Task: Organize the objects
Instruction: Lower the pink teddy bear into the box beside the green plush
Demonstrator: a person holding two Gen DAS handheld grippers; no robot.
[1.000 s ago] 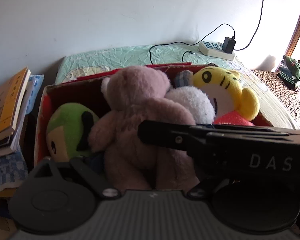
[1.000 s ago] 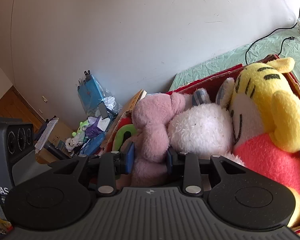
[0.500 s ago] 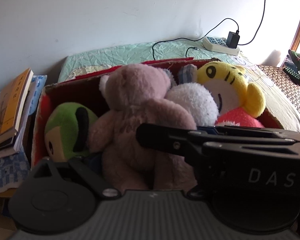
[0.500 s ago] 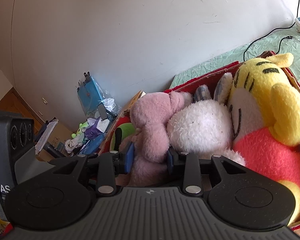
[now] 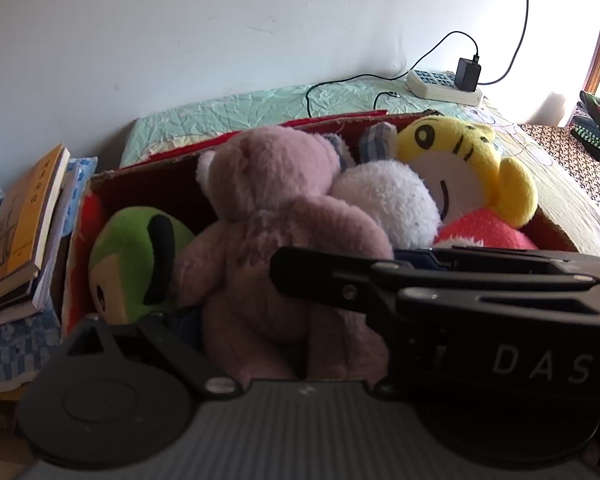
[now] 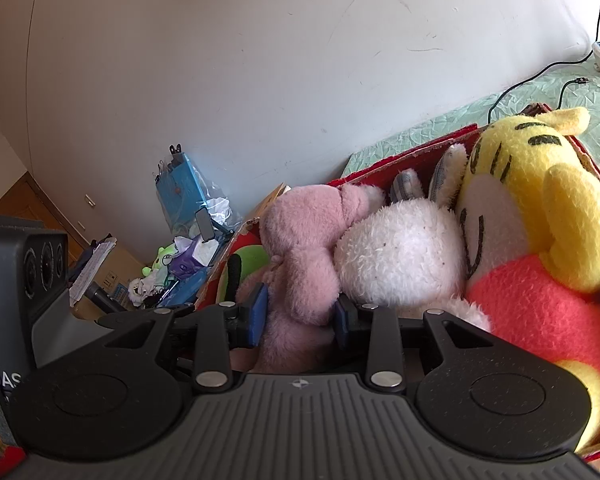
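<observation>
Green plush (image 5: 132,260) sits left of my fingers in the box (image 5: 80,240). Right gripper (image 6: 298,312) is clamped on the pink bear (image 6: 300,248), white plush (image 6: 400,256) just right. Left gripper: can't tell. Risk: soft fur slips, or the neighbours get dragged out.

This is looking like a lived-in bedroom at home. A bed (image 5: 260,100) with a crinkled green cover is lying along the white wall at twelve o'clock, a power strip (image 5: 444,86) is resting on it at one o'clock, and books (image 5: 24,224) are piling up at nine o'clock beside a box (image 5: 76,240) of stuffed toys.
</observation>
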